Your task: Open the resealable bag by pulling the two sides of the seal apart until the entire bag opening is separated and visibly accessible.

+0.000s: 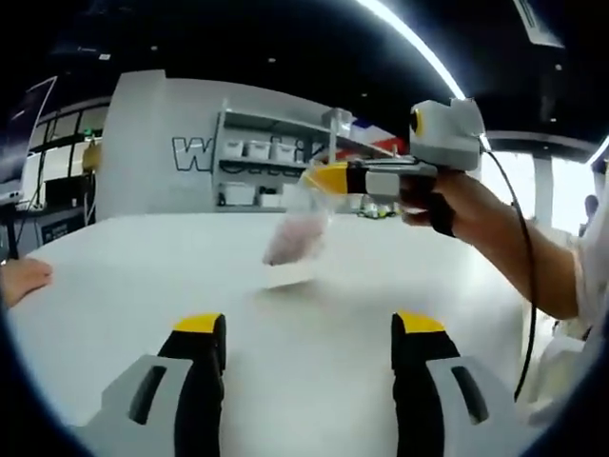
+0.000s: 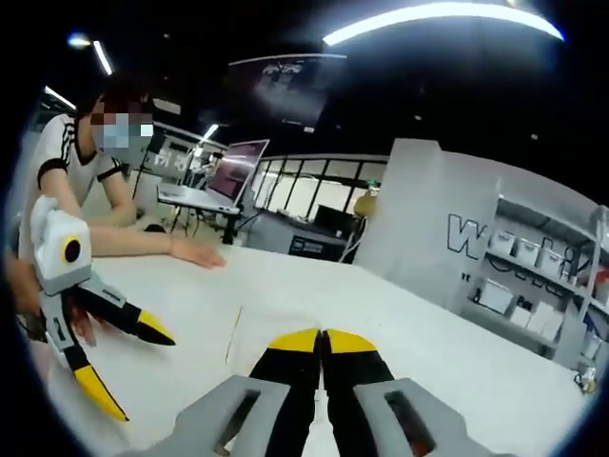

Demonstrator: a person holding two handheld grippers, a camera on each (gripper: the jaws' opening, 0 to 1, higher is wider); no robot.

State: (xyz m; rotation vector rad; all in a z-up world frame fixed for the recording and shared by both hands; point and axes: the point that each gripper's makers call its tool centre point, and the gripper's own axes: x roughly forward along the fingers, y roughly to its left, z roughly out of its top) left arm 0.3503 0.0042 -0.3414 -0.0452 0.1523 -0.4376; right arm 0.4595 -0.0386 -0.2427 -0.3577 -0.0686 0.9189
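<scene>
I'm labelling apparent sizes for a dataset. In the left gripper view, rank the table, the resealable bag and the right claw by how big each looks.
1. Table: largest by far.
2. Resealable bag and right claw: unsure. The bag looks somewhat larger than the claw's yellow tips, but they meet at the bag's top, and the blur hides the edges.

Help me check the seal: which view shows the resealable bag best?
The left gripper view: the resealable bag hangs above the table, pinched at its top by the right tongs. In the right gripper view it appears edge-on, a thin line.
</scene>
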